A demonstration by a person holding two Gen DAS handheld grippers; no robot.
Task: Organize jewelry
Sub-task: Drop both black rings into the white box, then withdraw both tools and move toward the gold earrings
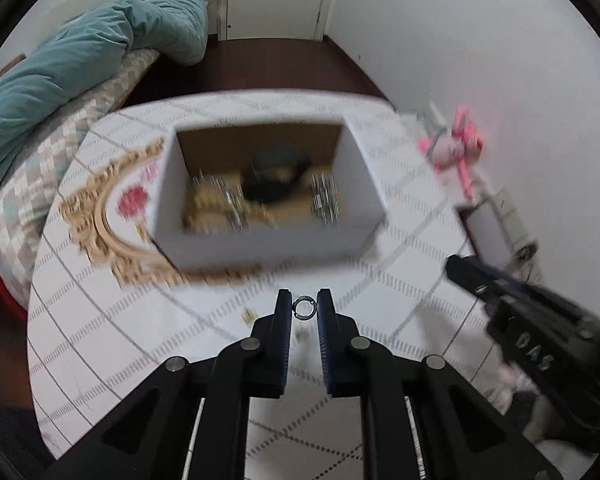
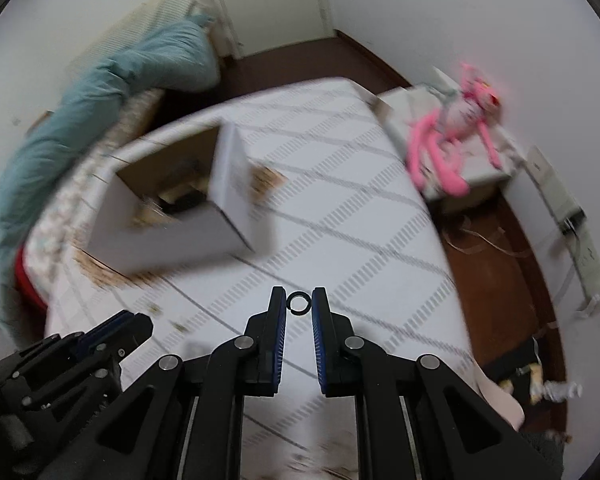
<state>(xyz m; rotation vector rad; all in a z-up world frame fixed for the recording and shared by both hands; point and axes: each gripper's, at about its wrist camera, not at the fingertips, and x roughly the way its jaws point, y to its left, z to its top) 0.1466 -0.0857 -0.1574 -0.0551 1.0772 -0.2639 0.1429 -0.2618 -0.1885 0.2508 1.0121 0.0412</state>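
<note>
Each hand-held gripper, left [image 1: 304, 307] and right [image 2: 299, 302], pinches a small ring; next, seemingly, carry both to the blurred box [image 1: 260, 236] at twelve o'clock.

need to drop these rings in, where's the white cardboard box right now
The open white cardboard box sits on the white patterned tablecloth, straight ahead of the left gripper in the left wrist view, resting partly on a gold ornate frame; in the right wrist view it lies ahead-left.
</note>
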